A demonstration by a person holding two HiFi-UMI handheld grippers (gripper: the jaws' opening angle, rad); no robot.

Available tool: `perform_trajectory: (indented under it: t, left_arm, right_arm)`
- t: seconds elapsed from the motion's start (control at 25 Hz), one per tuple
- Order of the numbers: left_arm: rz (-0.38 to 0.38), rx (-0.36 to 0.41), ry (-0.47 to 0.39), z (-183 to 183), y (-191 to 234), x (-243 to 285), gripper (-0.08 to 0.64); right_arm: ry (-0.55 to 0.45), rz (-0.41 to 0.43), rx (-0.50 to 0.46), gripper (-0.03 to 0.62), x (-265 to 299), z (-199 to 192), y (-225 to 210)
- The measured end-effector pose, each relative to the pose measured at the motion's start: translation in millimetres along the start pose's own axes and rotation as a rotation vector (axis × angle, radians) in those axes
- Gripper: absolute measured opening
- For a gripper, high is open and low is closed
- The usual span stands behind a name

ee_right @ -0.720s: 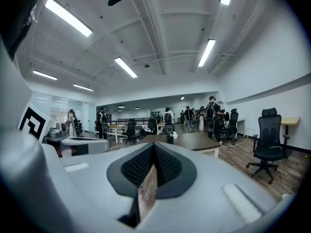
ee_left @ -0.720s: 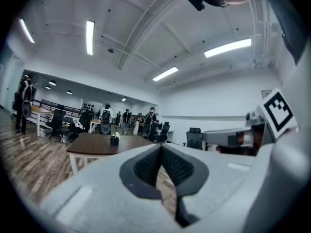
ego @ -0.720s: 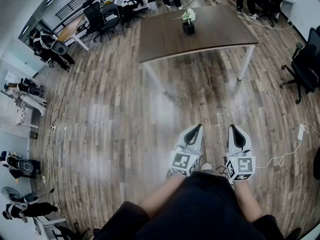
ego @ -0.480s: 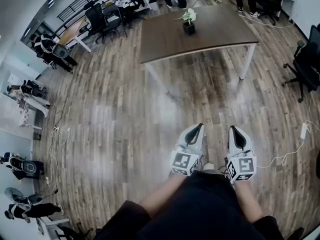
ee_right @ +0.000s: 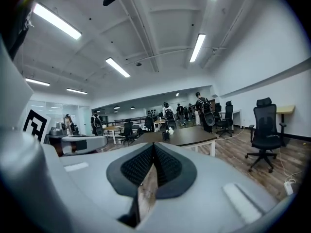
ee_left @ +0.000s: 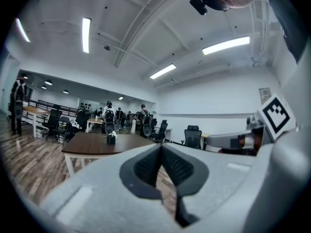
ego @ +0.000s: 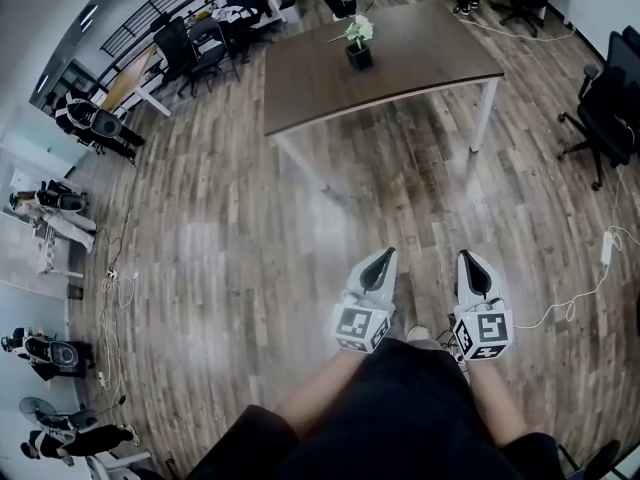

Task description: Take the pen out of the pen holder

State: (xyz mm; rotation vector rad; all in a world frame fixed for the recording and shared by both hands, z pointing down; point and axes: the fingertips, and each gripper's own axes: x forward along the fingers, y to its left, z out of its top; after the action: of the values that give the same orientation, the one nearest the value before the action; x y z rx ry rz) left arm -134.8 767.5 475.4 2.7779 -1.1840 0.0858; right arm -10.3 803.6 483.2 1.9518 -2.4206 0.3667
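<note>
A small black pen holder [ego: 358, 54] with pale contents stands on a dark brown table [ego: 420, 63] far ahead across the wooden floor. In the left gripper view the pen holder [ee_left: 111, 139] is a small dark shape on the table [ee_left: 92, 145]; the right gripper view shows the pen holder [ee_right: 166, 135] just above the jaw tips. I cannot make out a pen at this distance. My left gripper [ego: 384, 256] and right gripper [ego: 468, 259] are held side by side near my body, far from the table. Both are shut with nothing between their jaws [ee_left: 161, 147] [ee_right: 153, 146].
Black office chairs [ego: 605, 108] stand at the right and behind the table. A white cable with an adapter [ego: 606, 251] lies on the floor at the right. Desks, chairs and several people [ego: 90, 123] fill the far left side. Open wooden floor [ego: 250, 228] lies between me and the table.
The table and pen holder have slid a little left in the head view. The left gripper has shifted slightly left. Both grippers stay shut.
</note>
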Motion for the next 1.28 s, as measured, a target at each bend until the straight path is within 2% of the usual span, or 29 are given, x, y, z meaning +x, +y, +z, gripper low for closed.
perform_trajectory:
  t: [0.12,0.28,0.52,0.72,0.92,1.08,1.28]
  left_arm:
    - [-0.015,0.001,0.010,-6.1,13.8,19.7,0.003]
    - [-0.041,-0.009,0.021,-8.8,45.3,62.1,0.003]
    - [-0.071,-0.025,0.027,-12.8,103.4,151.7,0.003]
    - [-0.064,-0.039,0.029,16.8,179.3,213.2,0.003]
    - [-0.093,-0.045,0.021,36.7,240.7,275.0,0.003]
    - [-0.116,-0.040,0.002,55.9,279.5,321.6,0.003]
    - [-0.133,-0.040,-0.005,63.6,325.3,358.6,0.003]
  right_arm:
    - [0.018,0.014,-0.038,0.000,21.9,-2.7,-3.7]
    - [0.052,-0.008,-0.054,0.002,66.5,0.0,-17.7]
    - [0.063,-0.057,-0.049,0.000,155.8,14.4,-64.7]
    - [0.095,-0.095,-0.044,0.002,253.0,43.0,-85.9]
    - [0.141,-0.101,-0.055,0.001,332.7,53.3,-91.9]
    - [0.129,-0.084,-0.035,0.002,386.5,65.0,-97.9]
    - [0.125,-0.121,-0.046,0.002,443.1,78.6,-114.3]
